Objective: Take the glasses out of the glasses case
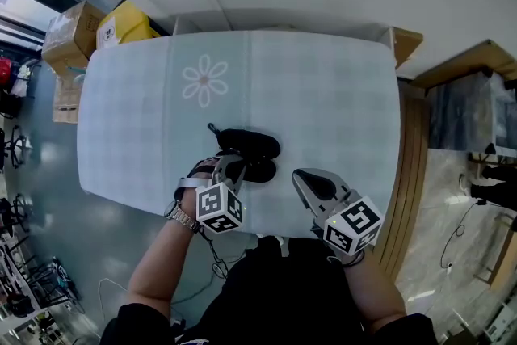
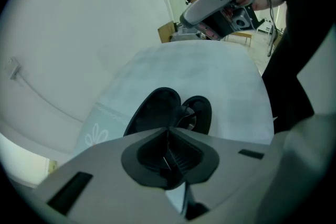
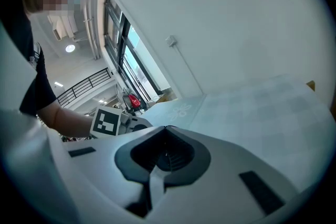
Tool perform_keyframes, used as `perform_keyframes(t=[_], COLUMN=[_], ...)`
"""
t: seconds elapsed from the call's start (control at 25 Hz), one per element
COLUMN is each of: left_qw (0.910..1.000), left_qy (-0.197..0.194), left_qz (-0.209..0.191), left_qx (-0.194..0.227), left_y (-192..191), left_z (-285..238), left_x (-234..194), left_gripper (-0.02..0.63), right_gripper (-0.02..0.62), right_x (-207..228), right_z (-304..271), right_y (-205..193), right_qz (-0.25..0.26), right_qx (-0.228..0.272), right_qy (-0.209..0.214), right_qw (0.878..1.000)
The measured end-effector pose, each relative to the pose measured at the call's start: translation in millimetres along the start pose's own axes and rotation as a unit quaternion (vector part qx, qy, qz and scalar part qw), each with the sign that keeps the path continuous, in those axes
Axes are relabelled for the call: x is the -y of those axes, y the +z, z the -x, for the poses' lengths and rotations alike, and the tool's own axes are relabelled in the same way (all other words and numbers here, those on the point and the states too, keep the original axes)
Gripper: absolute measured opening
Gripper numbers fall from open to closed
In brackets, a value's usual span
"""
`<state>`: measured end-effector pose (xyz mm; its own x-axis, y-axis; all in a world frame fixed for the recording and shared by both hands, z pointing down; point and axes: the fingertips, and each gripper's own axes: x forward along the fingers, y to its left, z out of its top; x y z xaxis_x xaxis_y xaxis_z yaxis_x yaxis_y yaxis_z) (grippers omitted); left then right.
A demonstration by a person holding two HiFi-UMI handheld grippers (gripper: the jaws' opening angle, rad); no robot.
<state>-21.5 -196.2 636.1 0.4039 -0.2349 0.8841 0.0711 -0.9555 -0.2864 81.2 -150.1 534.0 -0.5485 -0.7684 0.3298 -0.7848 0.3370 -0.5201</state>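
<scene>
Lying open on the bench (image 1: 323, 93) close to its near edge, the case (image 1: 252, 148) holds the glasses (image 2: 188, 116) between its two shells. The left hand-held gripper (image 1: 230, 166) is just beside the case's near side, jaws pressed together on nothing. The right hand-held gripper (image 1: 304, 178) is right of the case and apart from it, jaws also pressed together, empty.

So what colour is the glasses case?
Black; the glasses case shows best in the head view.

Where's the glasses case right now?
In the head view, the black glasses case lies on the tablecloth near its front edge, just ahead of the left hand-held gripper.
</scene>
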Motion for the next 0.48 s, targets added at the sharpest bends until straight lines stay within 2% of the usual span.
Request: perform_keyframes(t=[0.24, 0.28, 0.48], left_qw=[0.9957, 0.995, 0.9919], left_qy=[-0.062, -0.066, -0.074], left_qz=[-0.053, -0.059, -0.083], left_qx=[-0.044, -0.048, -0.061], left_y=[-10, -12, -12], left_z=[-15, -16, -21], left_x=[10, 9, 6], left_gripper=[0.047, 0.068, 0.084], right_gripper=[0.023, 0.023, 0.023], right_x=[18, 20, 24], right_z=[5, 5, 6], right_y=[-1, -2, -2], right_qz=[-0.018, -0.02, -0.028], right_qx=[0.005, 0.004, 0.005], right_qy=[-0.018, -0.02, -0.024], right_qw=[1.0, 1.0, 0.999])
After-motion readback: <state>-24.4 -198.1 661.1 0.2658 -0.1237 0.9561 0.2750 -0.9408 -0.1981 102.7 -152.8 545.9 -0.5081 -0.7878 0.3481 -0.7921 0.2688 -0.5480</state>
